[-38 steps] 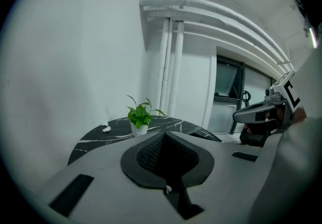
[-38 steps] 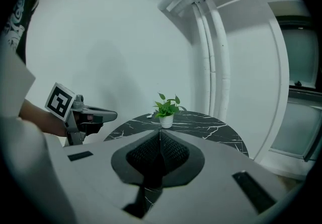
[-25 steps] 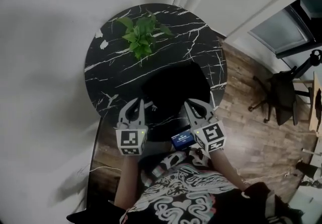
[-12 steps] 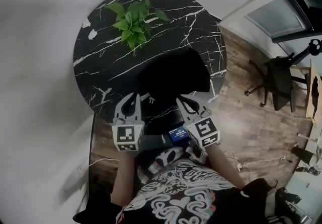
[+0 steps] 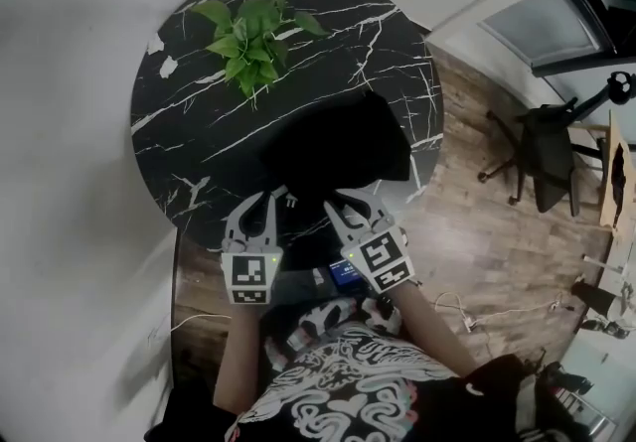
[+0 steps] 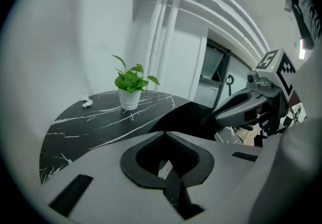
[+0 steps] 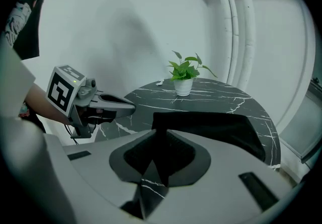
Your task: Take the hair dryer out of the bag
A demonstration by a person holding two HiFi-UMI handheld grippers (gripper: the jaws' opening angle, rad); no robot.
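black marble table (image 5: pixel 189 147) is lying beneath both claws. black bag (image 5: pixel 338 147) is lying flat just ahead of their tips, long axis running crosswise, mouth direction unclear. left gripper (image 5: pixel 270 198) and right gripper (image 5: pixel 335 203) are hovering, jaws closed, empty.

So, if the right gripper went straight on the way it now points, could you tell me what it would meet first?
Most likely the black bag on the marble table: the right gripper, jaws shut and empty, aims at its near corner. Depth is unclear, so it might touch tabletop first.
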